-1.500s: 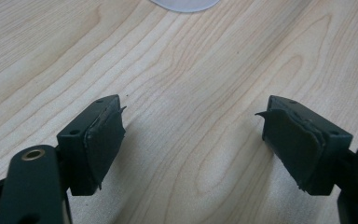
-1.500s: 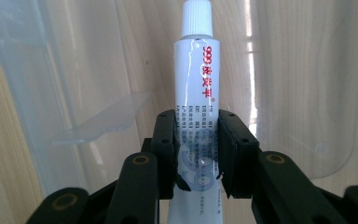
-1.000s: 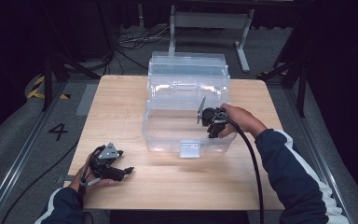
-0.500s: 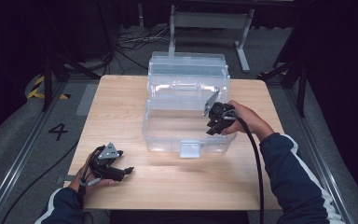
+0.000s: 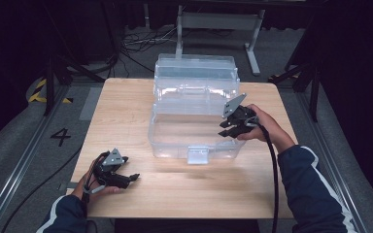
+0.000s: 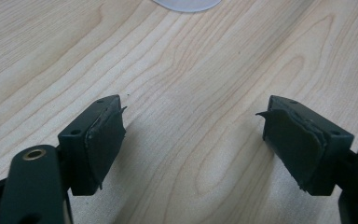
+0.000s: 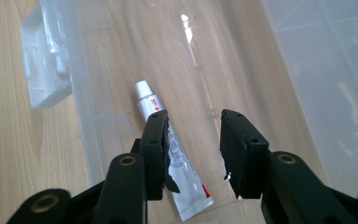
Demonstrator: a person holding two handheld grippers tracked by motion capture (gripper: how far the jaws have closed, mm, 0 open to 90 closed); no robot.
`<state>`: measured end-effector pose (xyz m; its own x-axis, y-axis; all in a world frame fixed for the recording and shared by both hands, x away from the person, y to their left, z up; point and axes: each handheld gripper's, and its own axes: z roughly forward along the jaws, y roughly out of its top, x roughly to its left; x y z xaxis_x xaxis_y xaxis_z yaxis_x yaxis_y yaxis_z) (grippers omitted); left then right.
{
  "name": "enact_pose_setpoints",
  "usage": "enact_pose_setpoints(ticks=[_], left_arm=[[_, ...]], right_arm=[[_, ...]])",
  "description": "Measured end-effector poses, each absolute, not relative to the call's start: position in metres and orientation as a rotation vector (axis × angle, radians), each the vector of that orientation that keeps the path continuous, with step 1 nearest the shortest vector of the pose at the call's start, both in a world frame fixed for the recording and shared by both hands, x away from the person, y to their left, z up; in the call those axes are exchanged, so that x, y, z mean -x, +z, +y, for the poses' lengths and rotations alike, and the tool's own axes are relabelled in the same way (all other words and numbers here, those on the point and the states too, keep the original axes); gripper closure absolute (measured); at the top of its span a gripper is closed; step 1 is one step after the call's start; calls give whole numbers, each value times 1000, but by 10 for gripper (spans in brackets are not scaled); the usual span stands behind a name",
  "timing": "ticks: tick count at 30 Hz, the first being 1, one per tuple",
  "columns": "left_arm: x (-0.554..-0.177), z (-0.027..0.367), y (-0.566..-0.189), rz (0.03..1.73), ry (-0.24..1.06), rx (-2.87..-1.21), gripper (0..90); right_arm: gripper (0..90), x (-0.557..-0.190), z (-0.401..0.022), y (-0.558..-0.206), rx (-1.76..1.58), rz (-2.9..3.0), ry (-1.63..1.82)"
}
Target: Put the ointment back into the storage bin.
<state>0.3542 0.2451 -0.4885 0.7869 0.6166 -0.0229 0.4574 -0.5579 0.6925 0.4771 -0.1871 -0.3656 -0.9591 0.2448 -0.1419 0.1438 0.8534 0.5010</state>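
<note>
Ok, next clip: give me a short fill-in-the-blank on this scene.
1. The white tube lies inside the clear plastic ____.
2. The left tongs hang over the bare ____ table.
3. The right tongs stand ____, nothing pressed between the pads.

Missing words: box; wooden; open
</note>
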Motion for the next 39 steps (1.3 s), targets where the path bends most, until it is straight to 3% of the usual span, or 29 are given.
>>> enact_pose_setpoints(ticks=[13, 19, 39], left_arm=[[-357, 233, -483, 829, 305, -2293, 271], [-359, 226, -463, 837, 380, -2204, 262], [-355, 194, -393, 673, 517, -2127, 262]], right_arm=[[535, -459, -217, -342, -359, 2595, 989], [479, -455, -227, -327, -362, 2460, 1079], [421, -491, -220, -300, -429, 2325, 1096]])
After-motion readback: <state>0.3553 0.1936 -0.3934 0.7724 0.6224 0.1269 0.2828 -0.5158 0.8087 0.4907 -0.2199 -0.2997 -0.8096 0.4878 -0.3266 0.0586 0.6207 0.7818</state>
